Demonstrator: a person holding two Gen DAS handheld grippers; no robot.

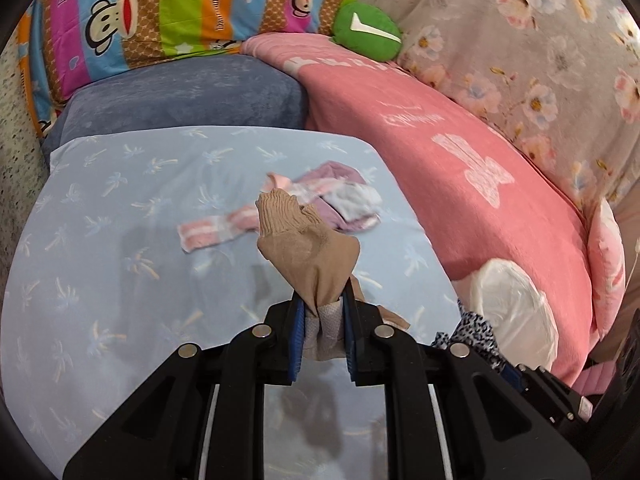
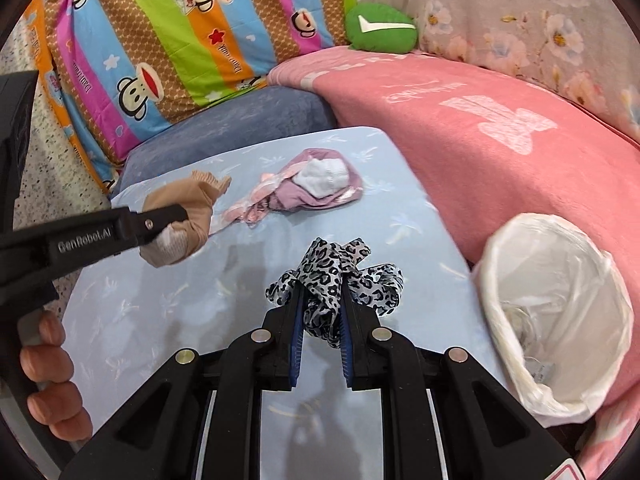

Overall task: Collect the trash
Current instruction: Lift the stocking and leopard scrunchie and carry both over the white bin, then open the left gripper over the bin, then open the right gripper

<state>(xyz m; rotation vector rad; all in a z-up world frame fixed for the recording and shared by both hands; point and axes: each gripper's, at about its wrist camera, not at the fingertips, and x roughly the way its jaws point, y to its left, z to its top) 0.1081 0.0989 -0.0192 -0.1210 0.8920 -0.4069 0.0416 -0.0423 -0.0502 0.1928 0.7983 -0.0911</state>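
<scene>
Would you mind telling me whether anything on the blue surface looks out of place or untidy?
Yes: a loose heap of small garments, pink, purple and white, lies crumpled on the light blue sheet instead of folded. Beside it the bin stands ready, its liner bunched unevenly over the rim.

Both wrist cameras looked forward and down along their own fingers, from close above the light blue palm-print sheet (image 1: 120, 208). The left view faced the clothes pile (image 1: 320, 196) head-on, with the white-lined bin (image 1: 516, 304) low at its right edge. The right view sat further right of that pile, nearer the bin (image 2: 560, 288). Both shared the sheet, the pile, the pink blanket (image 2: 480, 136) and the green cushion (image 1: 366, 30).
</scene>
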